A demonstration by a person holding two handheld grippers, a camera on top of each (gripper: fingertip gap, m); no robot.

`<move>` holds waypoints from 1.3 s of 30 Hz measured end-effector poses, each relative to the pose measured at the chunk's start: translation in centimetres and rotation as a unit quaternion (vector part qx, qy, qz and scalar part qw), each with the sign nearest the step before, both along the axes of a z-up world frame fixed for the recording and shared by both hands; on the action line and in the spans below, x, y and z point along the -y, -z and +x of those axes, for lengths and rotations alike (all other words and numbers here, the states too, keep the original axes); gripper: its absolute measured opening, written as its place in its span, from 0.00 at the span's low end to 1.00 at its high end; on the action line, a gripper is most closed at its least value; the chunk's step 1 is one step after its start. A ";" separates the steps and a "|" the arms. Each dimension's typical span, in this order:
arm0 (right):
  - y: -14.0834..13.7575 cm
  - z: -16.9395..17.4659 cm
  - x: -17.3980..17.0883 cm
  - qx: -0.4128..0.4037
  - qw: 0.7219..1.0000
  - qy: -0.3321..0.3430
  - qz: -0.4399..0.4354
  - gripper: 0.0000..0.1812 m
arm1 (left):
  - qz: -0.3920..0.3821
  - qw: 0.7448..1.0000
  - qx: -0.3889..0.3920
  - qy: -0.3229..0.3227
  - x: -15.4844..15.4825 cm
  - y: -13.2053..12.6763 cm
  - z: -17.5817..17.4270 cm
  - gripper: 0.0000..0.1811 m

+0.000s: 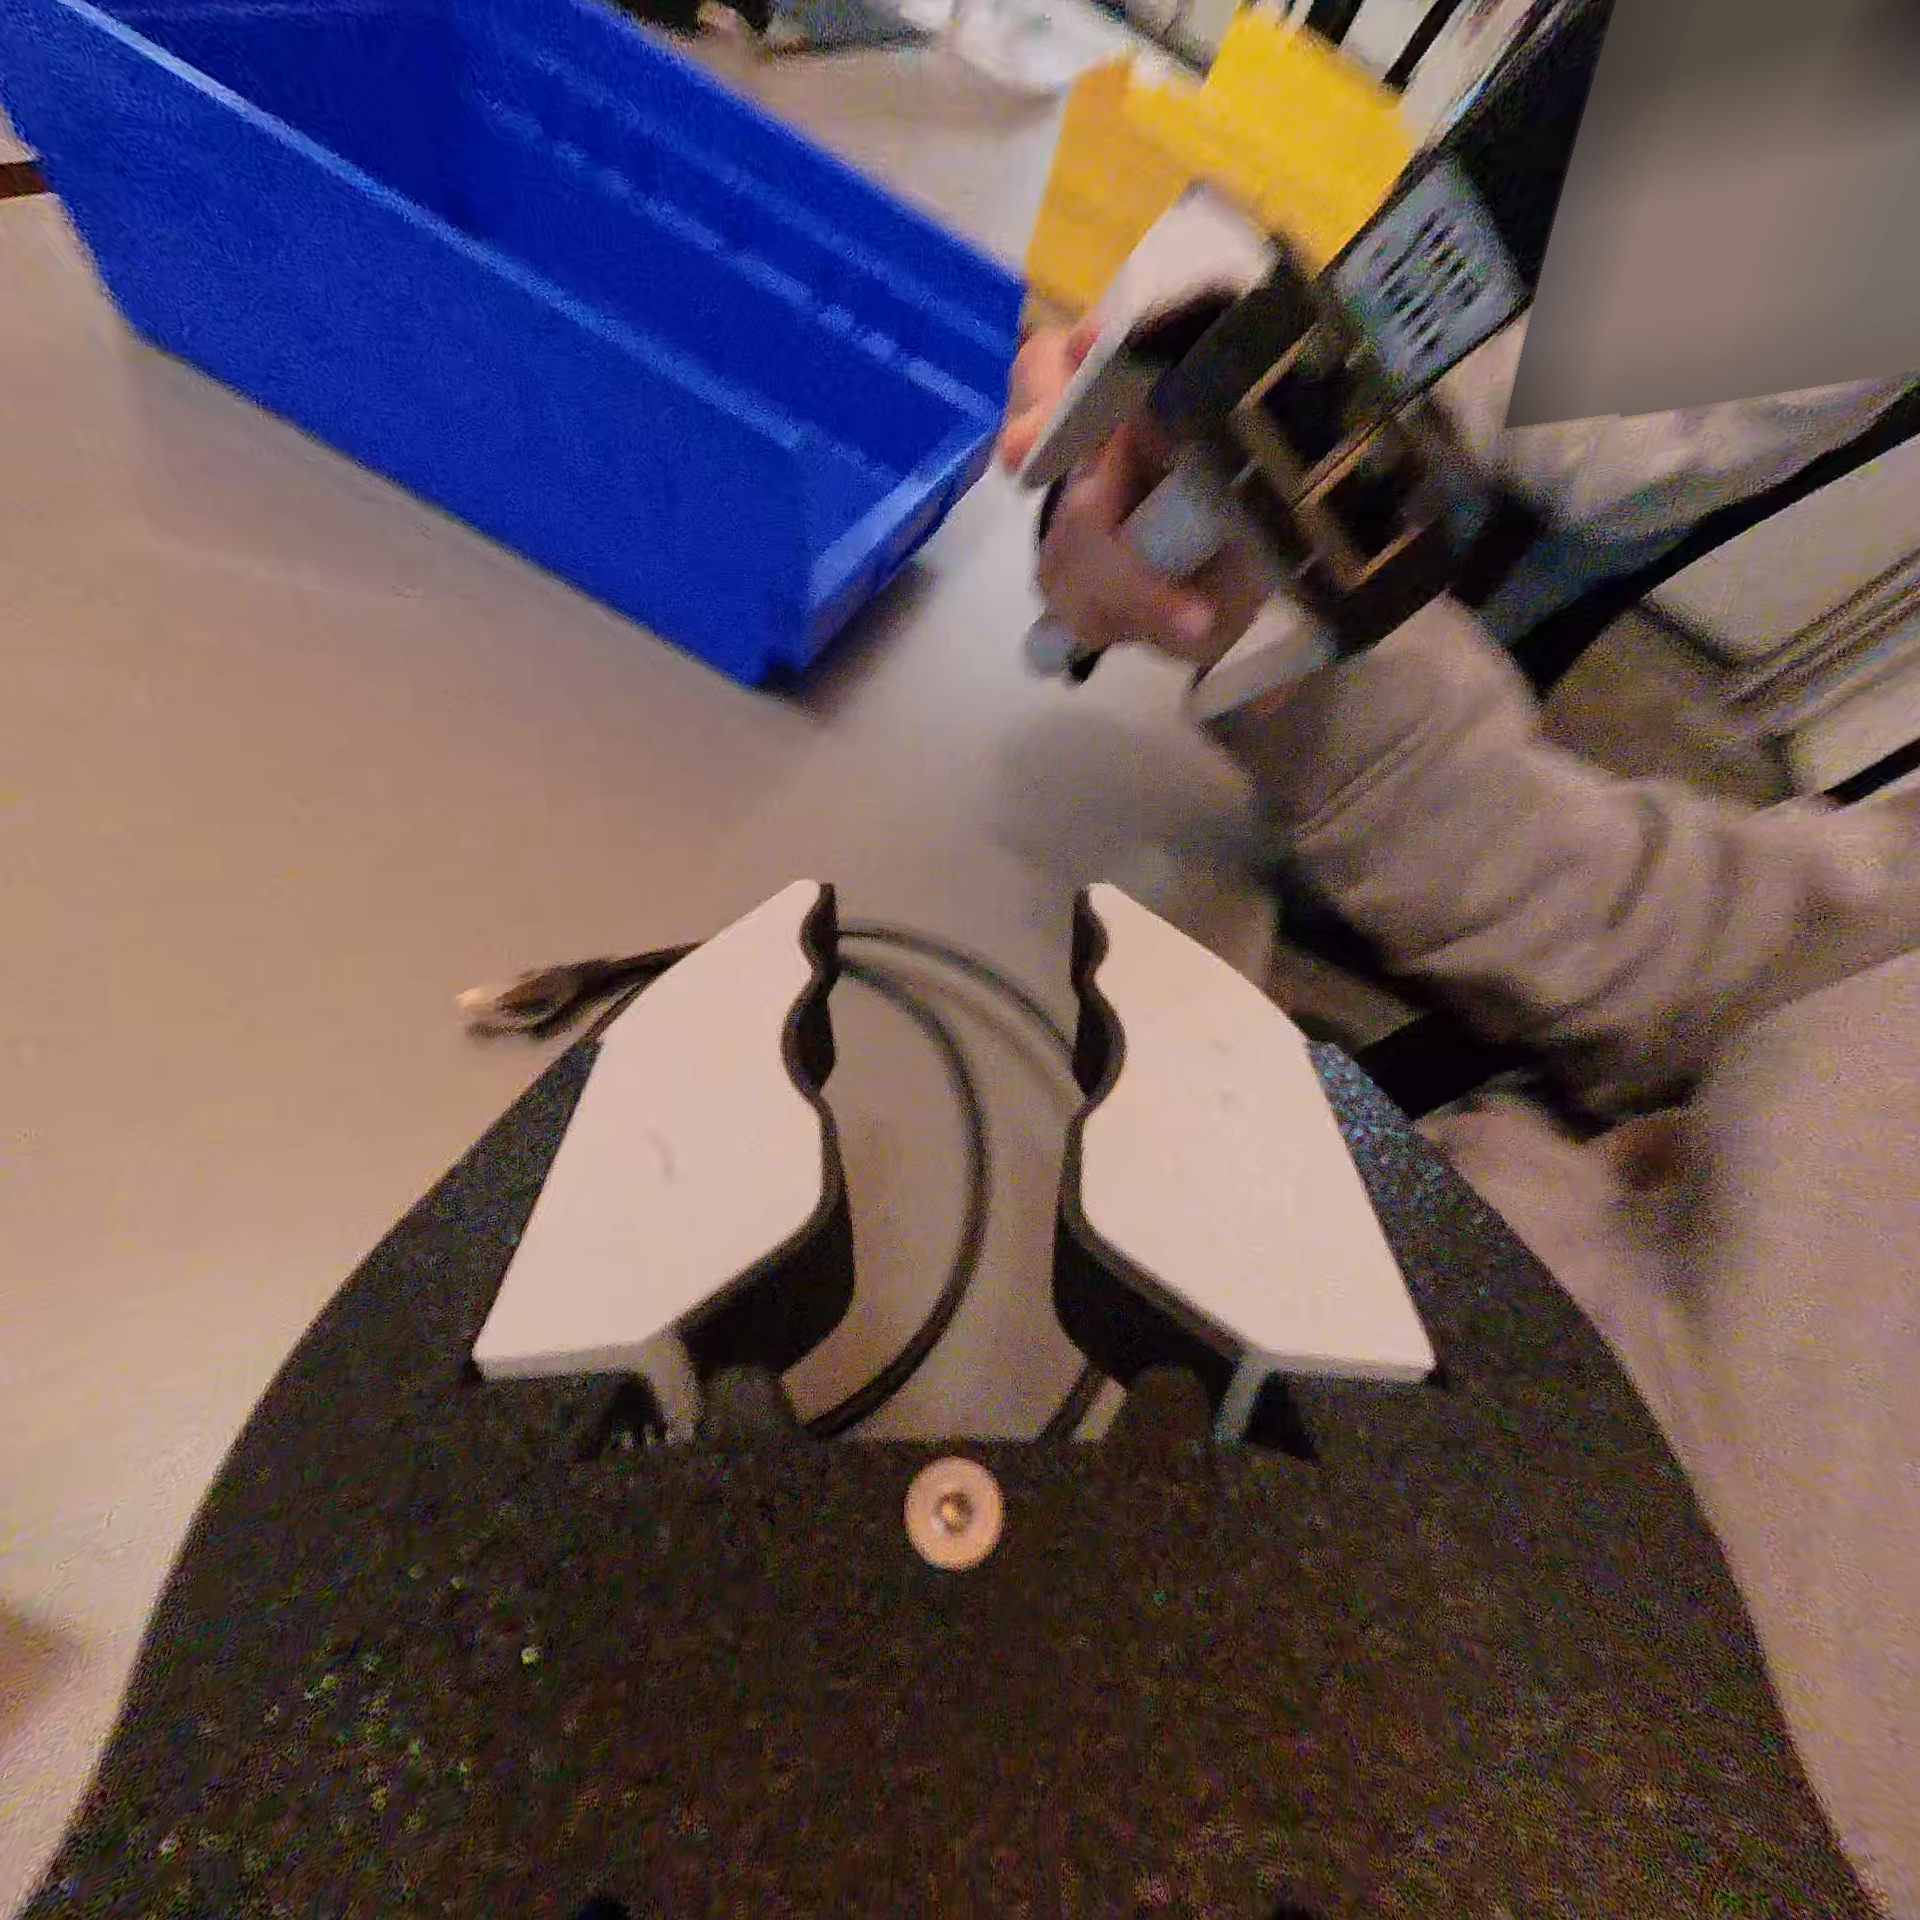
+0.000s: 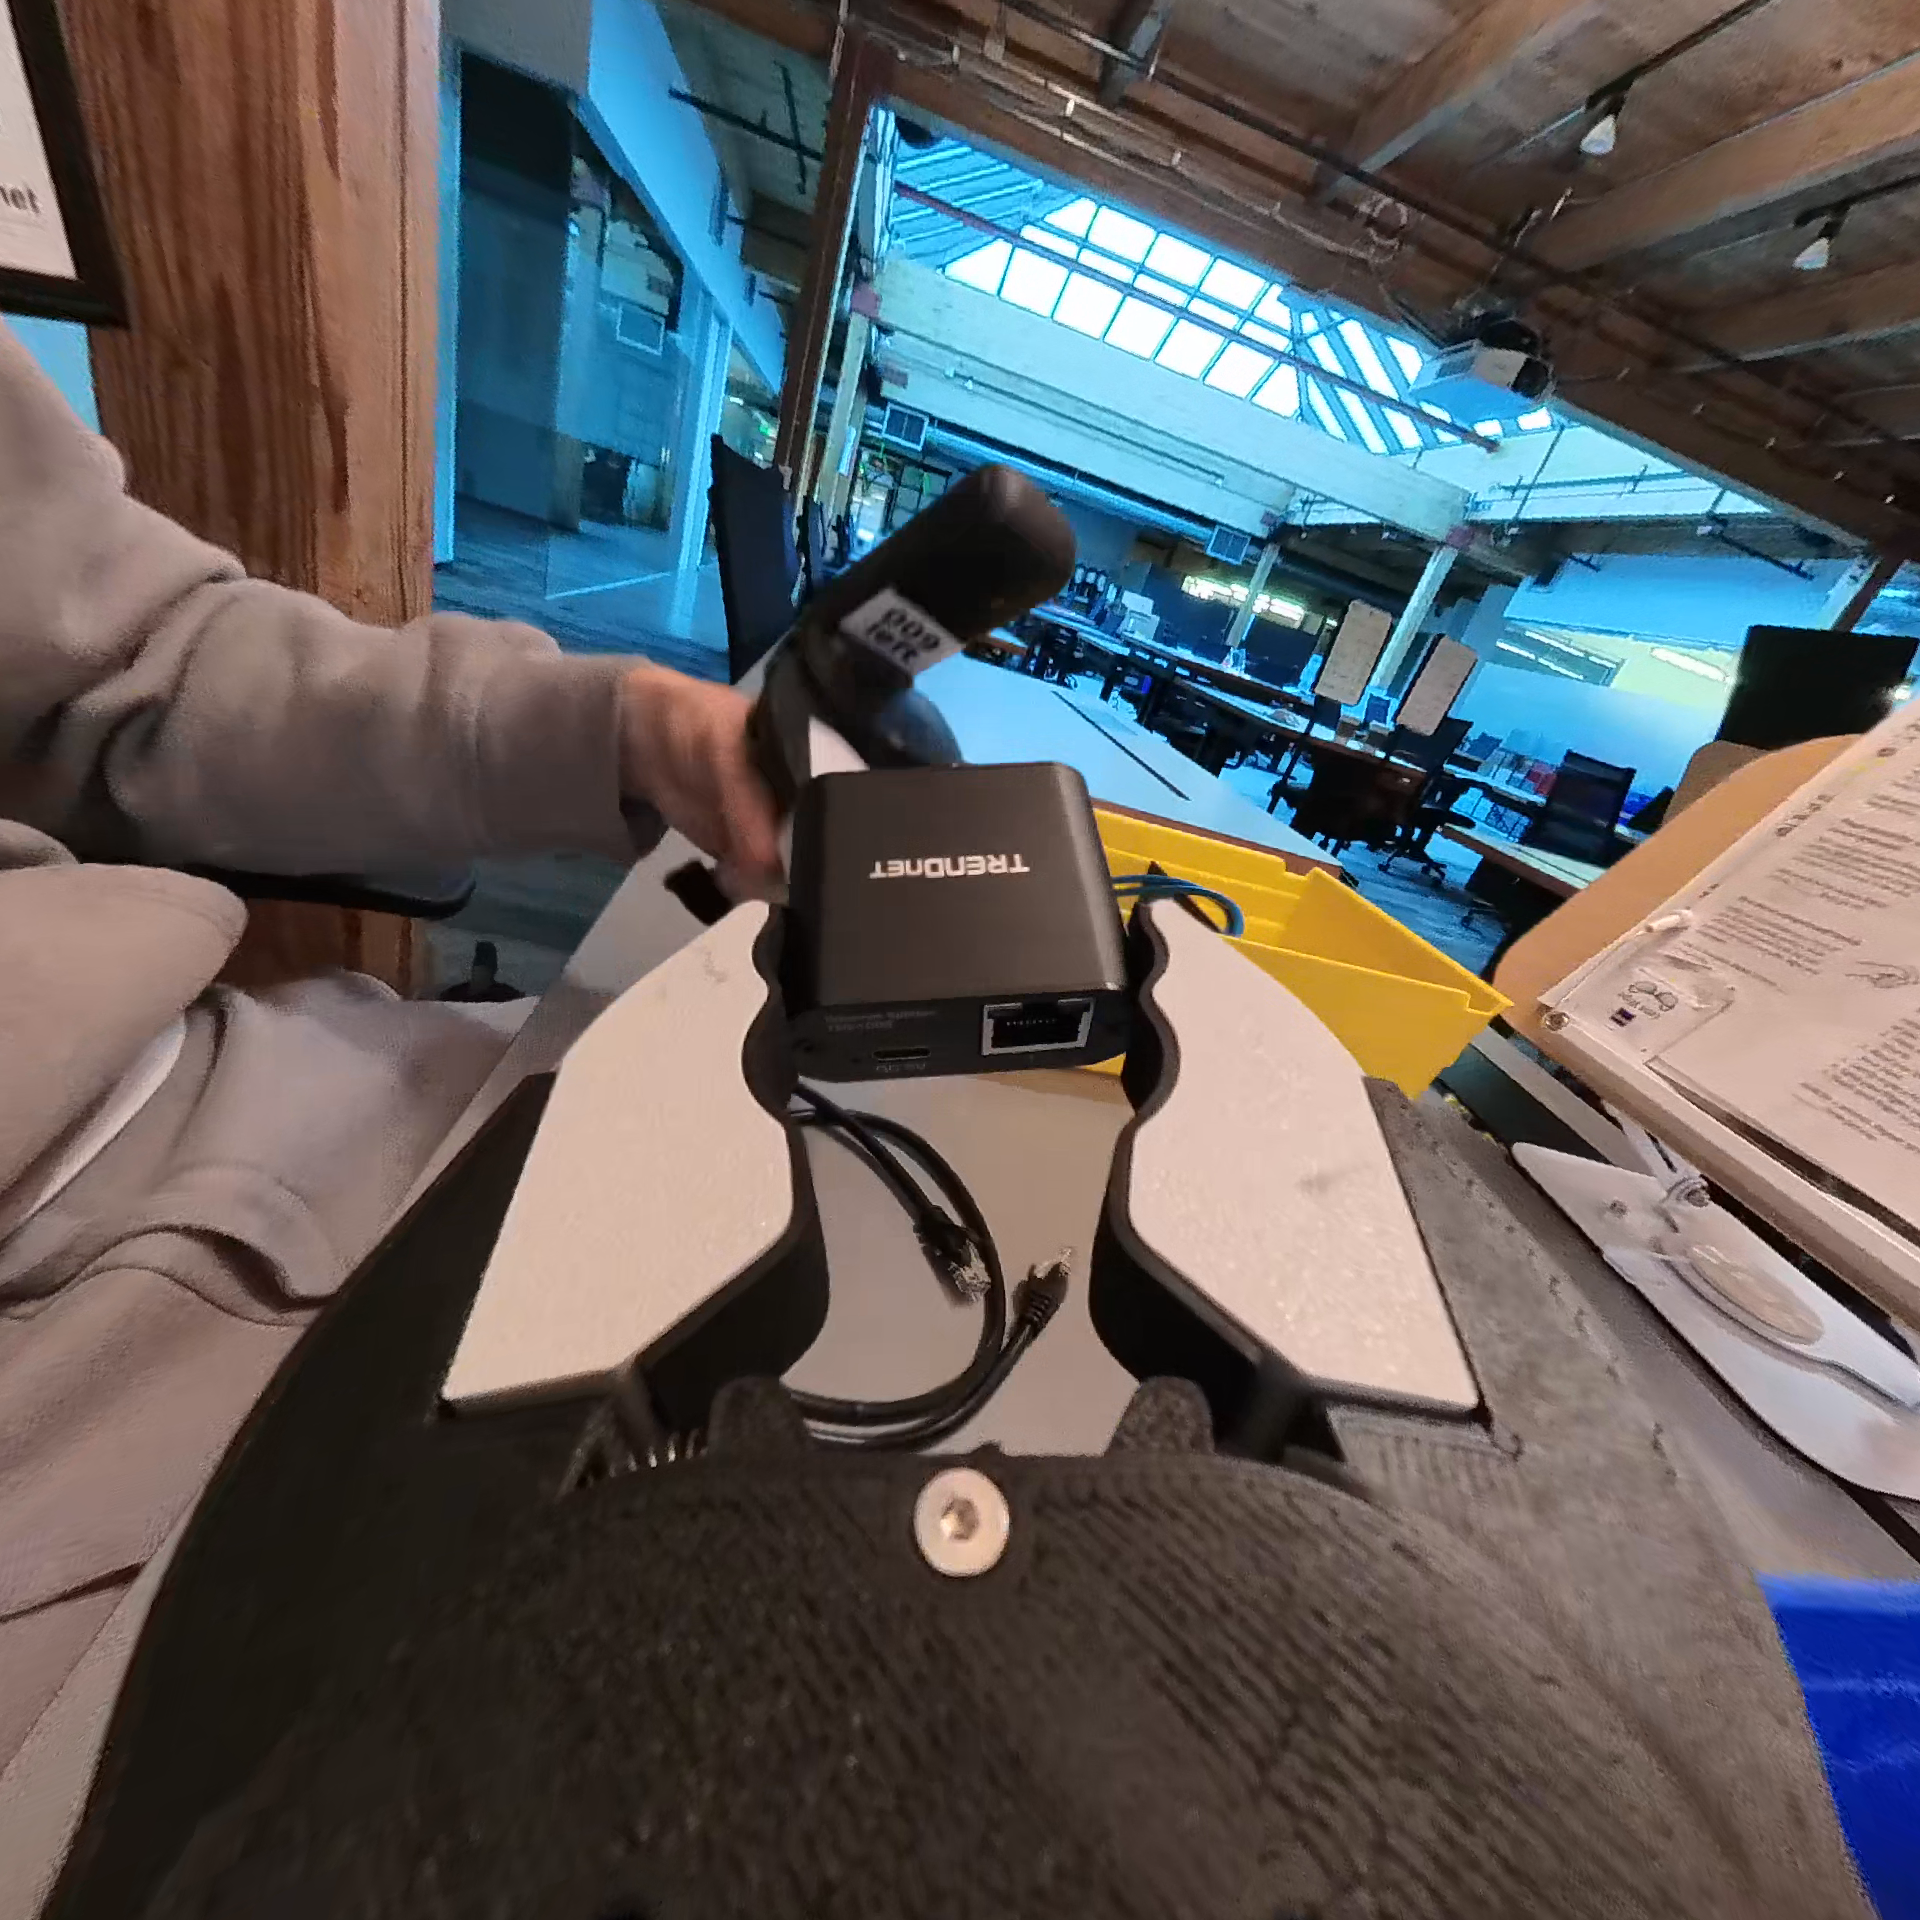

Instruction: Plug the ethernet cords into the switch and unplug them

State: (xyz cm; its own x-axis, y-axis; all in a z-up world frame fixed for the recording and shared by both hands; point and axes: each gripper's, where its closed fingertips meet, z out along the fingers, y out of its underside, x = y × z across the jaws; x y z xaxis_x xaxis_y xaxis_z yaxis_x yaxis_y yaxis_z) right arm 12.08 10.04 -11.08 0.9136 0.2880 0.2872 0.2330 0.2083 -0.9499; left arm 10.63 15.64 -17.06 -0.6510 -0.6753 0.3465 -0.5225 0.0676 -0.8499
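blue bin point(image 1: 540, 343) left, bare table point(image 1: 260, 831) beside it (cable point(image 1: 935, 1143) underfoot)

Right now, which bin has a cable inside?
The yellow bin, behind the switch: a blue cable loops inside it. The blue bin shows none.

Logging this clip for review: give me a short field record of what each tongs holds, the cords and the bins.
right tongs: shut on black switch, lifted, port empty
left tongs: open, holding nothing, above the black cord
cords: loose on the grey table, none plugged in
bins: blue bin, yellow bin
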 end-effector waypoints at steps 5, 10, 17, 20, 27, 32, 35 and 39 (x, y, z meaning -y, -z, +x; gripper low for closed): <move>0.7 -0.8 -1.9 0.033 0.999 0.020 -0.015 0.34 | -0.152 0.985 -0.071 0.031 3.8 -4.0 -0.9 0.36; 2.2 -1.4 -3.2 0.074 0.995 0.039 -0.047 0.34 | -0.218 0.969 -0.112 0.032 5.5 -4.1 -0.4 0.23; 1.8 -1.5 -3.1 0.031 0.999 0.027 -0.021 0.34 | -0.306 0.940 -0.149 0.022 5.4 -3.9 0.2 0.14; 1.2 -1.3 -3.2 0.006 0.999 0.034 -0.002 0.35 | -0.327 0.933 -0.151 0.019 5.4 -4.4 0.4 0.14; 1.3 -1.4 -3.3 0.006 0.996 0.086 -0.016 0.36 | -0.272 0.947 -0.167 0.023 5.6 -4.4 0.1 0.13; 1.5 -1.4 -2.8 0.013 0.994 0.107 -0.010 0.36 | -0.250 0.948 -0.194 0.036 6.1 -4.1 -0.1 0.13; 1.9 -1.0 -2.8 0.012 0.992 0.125 -0.024 0.36 | -0.245 0.951 -0.187 0.031 6.1 -4.0 0.3 0.13; 1.8 0.9 -1.9 -0.009 0.988 0.152 -0.033 0.36 | -0.189 0.977 -0.095 0.009 4.6 -4.6 1.4 0.18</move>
